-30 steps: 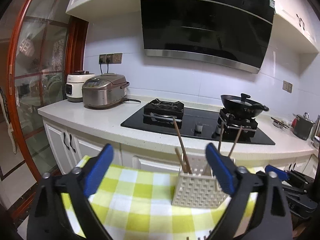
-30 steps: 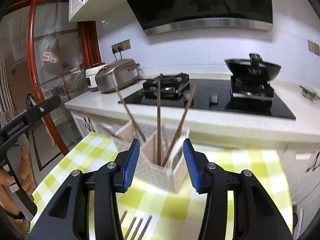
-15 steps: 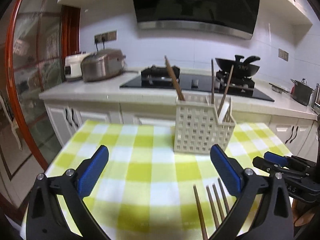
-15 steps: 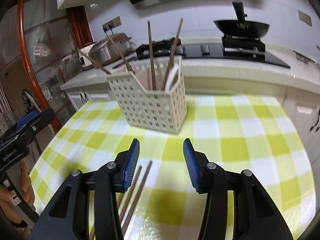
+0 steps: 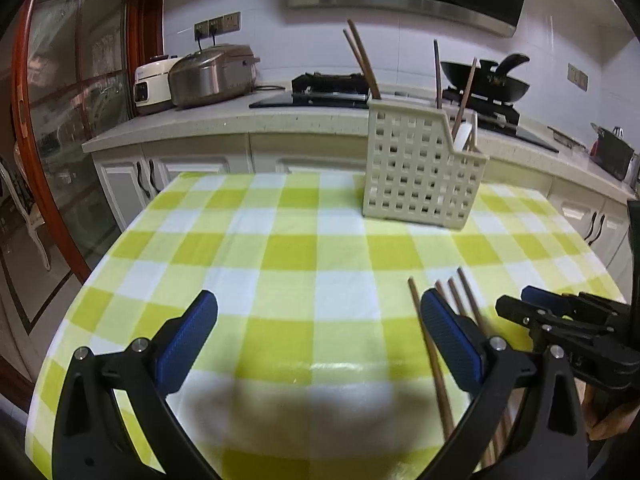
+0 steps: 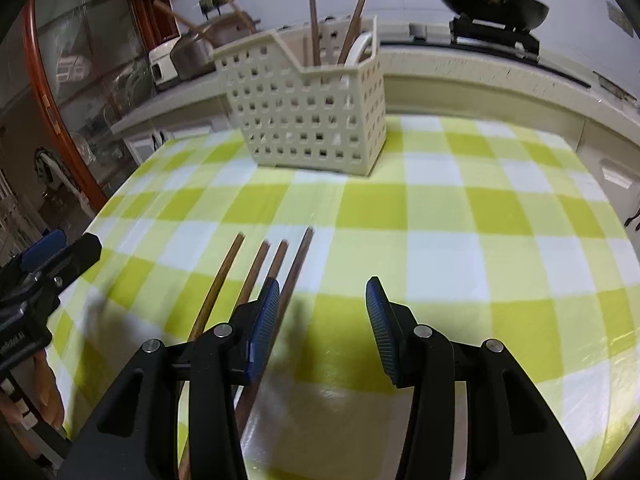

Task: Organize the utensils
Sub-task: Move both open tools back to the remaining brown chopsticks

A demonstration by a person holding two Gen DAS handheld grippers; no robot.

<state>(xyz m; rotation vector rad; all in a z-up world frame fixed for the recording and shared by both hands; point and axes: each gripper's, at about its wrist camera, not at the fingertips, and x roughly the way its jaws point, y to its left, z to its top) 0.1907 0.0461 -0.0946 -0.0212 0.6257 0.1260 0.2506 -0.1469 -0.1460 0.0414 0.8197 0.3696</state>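
On the checked tablecloth, label by label:
Loose chopsticks (image 6: 256,280): four brown sticks flat on the cloth at the near side, fanned, tips pointing toward the far side; right of centre in the left wrist view, left of centre in the right wrist view.
Utensil caddy (image 5: 420,168): cream perforated basket, upright on the far part of the cloth; brown chopsticks and a white utensil handle stand in it, leaning.
Right gripper (image 6: 320,316): partly open, jaws have just been closing a little, nothing between the pads; left blue pad sits over the rightmost loose stick, contact unclear.
Left gripper (image 5: 318,340): jaws wide apart, empty, only bare cloth between them; its right finger overlaps the loose sticks in view.
Tablecloth (image 5: 280,248): yellow-green and white check, covers the table.
Far background: counter (image 5: 240,120) with a rice cooker (image 5: 212,74) at left, a hob, and a black wok (image 5: 486,80) at right.
Left edge: red-framed glass door (image 5: 52,120).
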